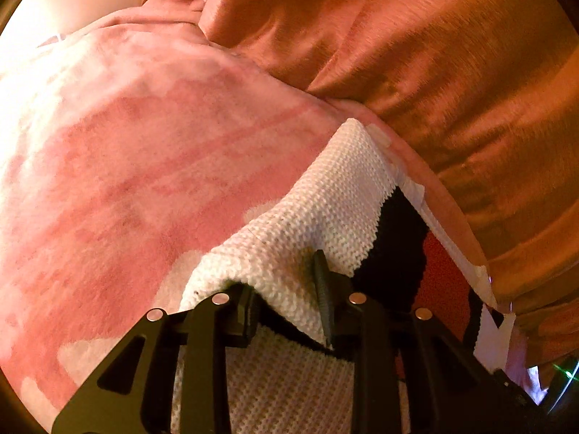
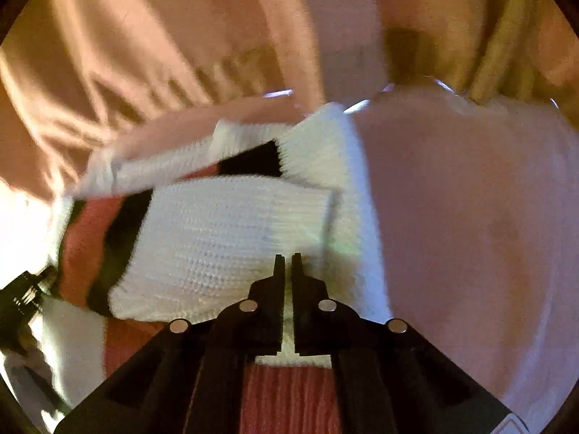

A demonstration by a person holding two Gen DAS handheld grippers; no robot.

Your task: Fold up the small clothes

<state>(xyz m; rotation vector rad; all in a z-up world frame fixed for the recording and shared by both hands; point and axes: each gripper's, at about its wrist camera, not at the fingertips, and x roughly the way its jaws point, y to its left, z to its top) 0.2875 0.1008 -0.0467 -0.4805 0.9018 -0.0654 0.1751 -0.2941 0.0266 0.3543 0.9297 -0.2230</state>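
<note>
A small knitted garment (image 1: pixel 325 209) in white with black and red bands lies on a pink fleece blanket (image 1: pixel 144 166). My left gripper (image 1: pixel 289 282) has its jaws apart with a thick white fold of the knit draped over and between them. In the right wrist view the same garment (image 2: pixel 224 238) lies folded, white panel on top, black and red stripes at its left. My right gripper (image 2: pixel 287 264) is shut on a thin white edge of the garment, which shows between the fingers.
An orange-brown satin cover (image 1: pixel 434 72) bunches along the far side of the blanket and fills the back of the right wrist view (image 2: pixel 144 54). The pale pink blanket (image 2: pixel 470 217) spreads to the right. The other gripper's body (image 2: pixel 25 296) shows at the left edge.
</note>
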